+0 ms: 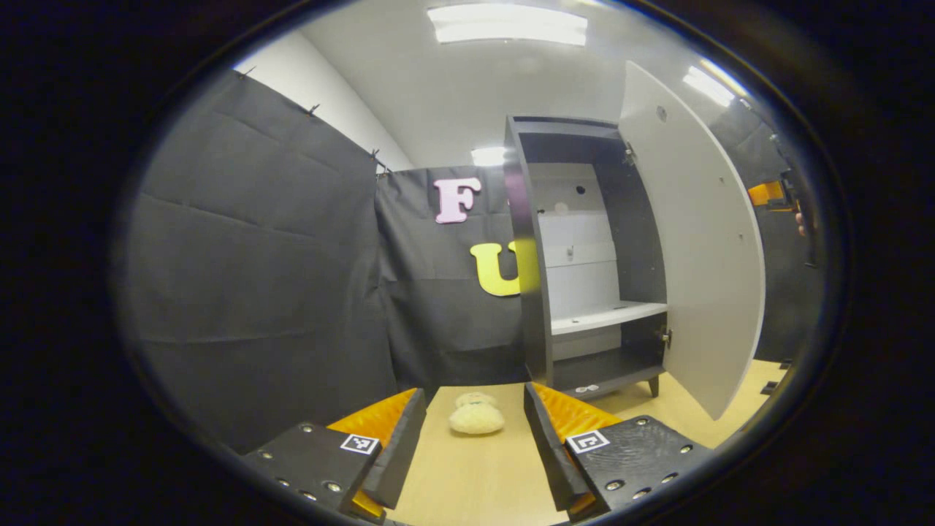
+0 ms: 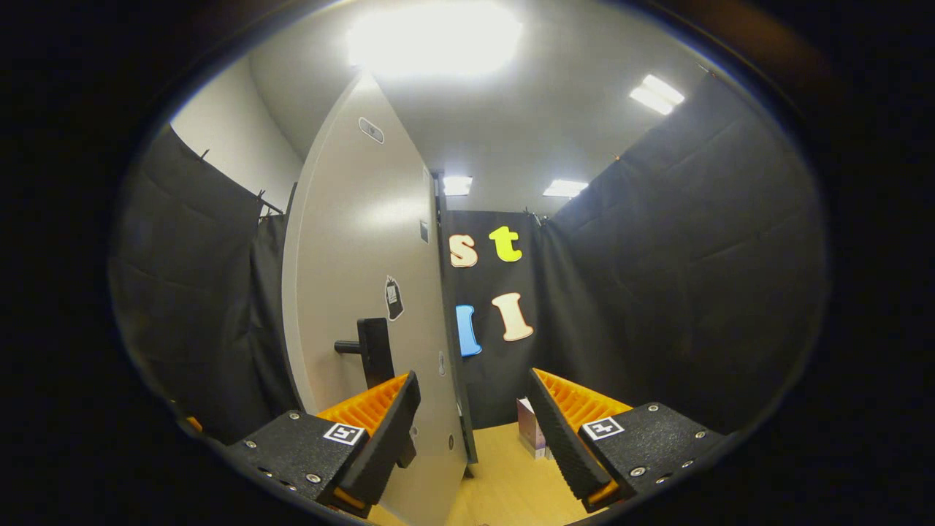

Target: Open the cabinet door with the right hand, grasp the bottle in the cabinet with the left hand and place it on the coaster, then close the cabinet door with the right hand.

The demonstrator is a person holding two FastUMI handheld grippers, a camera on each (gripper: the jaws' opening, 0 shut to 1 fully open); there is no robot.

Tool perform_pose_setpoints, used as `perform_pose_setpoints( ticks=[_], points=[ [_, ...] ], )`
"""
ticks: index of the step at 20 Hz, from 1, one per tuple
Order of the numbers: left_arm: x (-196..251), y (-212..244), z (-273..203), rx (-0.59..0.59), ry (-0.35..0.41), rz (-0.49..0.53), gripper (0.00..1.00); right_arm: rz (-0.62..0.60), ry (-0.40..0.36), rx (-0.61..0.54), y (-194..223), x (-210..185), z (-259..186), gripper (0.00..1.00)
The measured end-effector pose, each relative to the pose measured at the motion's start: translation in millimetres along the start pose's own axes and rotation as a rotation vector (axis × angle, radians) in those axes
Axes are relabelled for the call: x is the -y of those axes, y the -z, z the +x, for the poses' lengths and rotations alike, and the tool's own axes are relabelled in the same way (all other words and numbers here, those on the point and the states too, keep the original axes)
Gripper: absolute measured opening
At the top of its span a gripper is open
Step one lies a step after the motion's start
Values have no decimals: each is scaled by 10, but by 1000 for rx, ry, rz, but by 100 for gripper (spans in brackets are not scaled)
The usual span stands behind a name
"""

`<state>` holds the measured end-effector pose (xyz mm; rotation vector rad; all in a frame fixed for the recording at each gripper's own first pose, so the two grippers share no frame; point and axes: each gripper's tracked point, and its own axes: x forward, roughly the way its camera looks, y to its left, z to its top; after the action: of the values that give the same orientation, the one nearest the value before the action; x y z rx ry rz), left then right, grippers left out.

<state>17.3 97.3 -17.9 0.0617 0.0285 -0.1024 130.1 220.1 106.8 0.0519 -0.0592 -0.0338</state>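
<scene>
A tall dark cabinet (image 1: 527, 292) stands on the wooden table, its white door (image 1: 701, 241) swung wide open to the right. Inside are a white back panel and a white shelf (image 1: 606, 315). On the table in front lies a cream fluffy pad (image 1: 476, 418), just past my left gripper (image 1: 475, 438), which is open and holds nothing. In the right gripper view the door's outer face (image 2: 358, 241) is close, with its black handle (image 2: 372, 349) just above the left finger. My right gripper (image 2: 475, 431) is open, the door's edge running down between its fingers.
A small pinkish box (image 2: 529, 427) stands on the wooden table (image 2: 511, 482) by the booth wall. Black cloth walls close in on all sides. At the far right of the left gripper view, a hand (image 1: 801, 219) shows behind the open door.
</scene>
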Motion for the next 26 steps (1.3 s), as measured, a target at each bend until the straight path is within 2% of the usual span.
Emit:
perform_pose_setpoints(
  ticks=[3,13,14,21,22,23,26],
  points=[
    [-150,33,8,1,-11,2,72,-9,-15,3,25,-225,18,92],
    [-568,105,-60,1,-66,-10,72,2,-89,7,63,-824,132,93],
    [-607,108,-64,2,-74,-8,77,0,-94,3,77,-879,155,93],
    [-908,219,-147,-22,-124,-18,77,4,-167,-48,308,-1366,397,94],
    [-922,225,-155,-25,-128,-18,82,-3,-165,-53,348,-1390,428,94],
    [-945,221,-152,-28,-131,-18,72,-6,-167,-59,392,-1425,443,94],
    [-958,204,-159,-25,-126,-33,77,-10,-184,-75,486,-1506,444,94]
  ],
)
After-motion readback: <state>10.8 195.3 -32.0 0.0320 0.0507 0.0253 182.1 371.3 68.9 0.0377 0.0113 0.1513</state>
